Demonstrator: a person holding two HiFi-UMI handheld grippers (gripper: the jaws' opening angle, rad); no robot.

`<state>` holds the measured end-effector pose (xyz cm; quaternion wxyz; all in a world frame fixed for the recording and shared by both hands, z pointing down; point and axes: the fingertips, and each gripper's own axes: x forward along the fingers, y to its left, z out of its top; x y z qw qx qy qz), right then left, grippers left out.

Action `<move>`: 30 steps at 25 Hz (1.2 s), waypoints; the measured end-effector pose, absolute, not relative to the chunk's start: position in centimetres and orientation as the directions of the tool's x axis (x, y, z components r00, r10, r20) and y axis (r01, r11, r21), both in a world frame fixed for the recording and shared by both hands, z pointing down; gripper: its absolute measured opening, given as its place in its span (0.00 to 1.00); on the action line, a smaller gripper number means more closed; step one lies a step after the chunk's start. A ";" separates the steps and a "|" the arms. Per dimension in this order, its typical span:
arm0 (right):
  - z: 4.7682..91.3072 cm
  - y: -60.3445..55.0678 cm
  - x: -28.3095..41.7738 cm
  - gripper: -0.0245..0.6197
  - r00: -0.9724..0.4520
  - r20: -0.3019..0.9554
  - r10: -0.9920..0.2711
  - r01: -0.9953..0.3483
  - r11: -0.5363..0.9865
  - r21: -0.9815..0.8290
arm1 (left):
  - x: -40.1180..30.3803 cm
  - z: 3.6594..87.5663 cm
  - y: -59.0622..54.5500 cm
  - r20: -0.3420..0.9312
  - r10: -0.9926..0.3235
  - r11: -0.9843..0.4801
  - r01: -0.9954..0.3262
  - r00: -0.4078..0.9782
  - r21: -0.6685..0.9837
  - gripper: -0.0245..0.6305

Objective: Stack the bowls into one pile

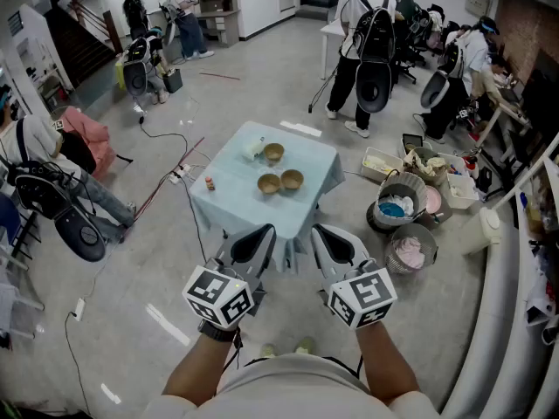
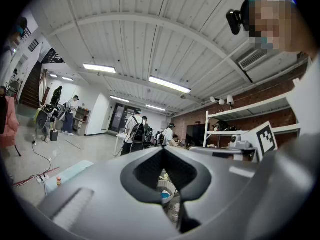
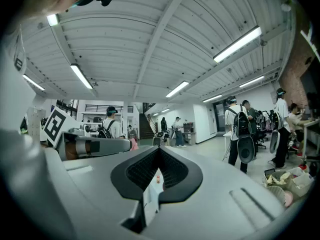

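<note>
1. You hold the left claw [image 1: 253,244] and the right claw [image 1: 336,244] side by side in front of you, above the floor [image 1: 131,304]. Both are near the table [image 1: 234,201] but short of its near edge.
2. Left claw [image 2: 162,149]: in the left gripper view the jaws are together at the tips and nothing sits between them.
3. Right claw [image 3: 159,148]: in the right gripper view the jaws are likewise together and grip nothing.
4. The table carries a pale blue cloth. All three bowls sit on it unstacked and upright.
5. The far bowl [image 1: 273,152] stands alone toward the back of the table. Just to its left is a white object [image 1: 252,149]; you cannot tell what it is.
6. The left bowl [image 1: 268,182] and the right bowl [image 1: 292,179] sit just beside each other at mid-table, nearer to you than the far bowl.
7. A small bottle [image 1: 210,183] stands near the table's left edge, apart from the bowls.
</note>
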<state>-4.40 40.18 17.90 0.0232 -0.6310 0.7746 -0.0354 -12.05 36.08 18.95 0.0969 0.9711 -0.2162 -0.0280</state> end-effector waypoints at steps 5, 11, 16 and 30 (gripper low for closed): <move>17.1 40.1 -4.1 0.05 -0.201 -0.003 -0.980 -0.977 0.200 -0.077 | -11.8 18.2 36.1 -0.026 -0.426 -0.889 -0.413 0.905 0.196 0.05; 16.9 39.8 -3.8 0.05 -0.201 -0.008 -0.980 -0.976 0.201 -0.079 | -11.6 18.0 36.0 -0.030 -0.425 -0.890 -0.412 0.905 0.196 0.05; 17.3 40.0 -3.8 0.05 -0.234 -0.021 -0.972 -0.964 0.235 -0.129 | -11.5 18.8 36.2 -0.025 -0.427 -0.888 -0.414 0.904 0.201 0.05; 19.5 40.2 0.8 0.05 -0.212 -0.030 -0.977 -0.953 0.213 -0.216 | -10.3 20.6 35.2 -0.010 -0.494 -0.853 -0.482 0.870 0.200 0.05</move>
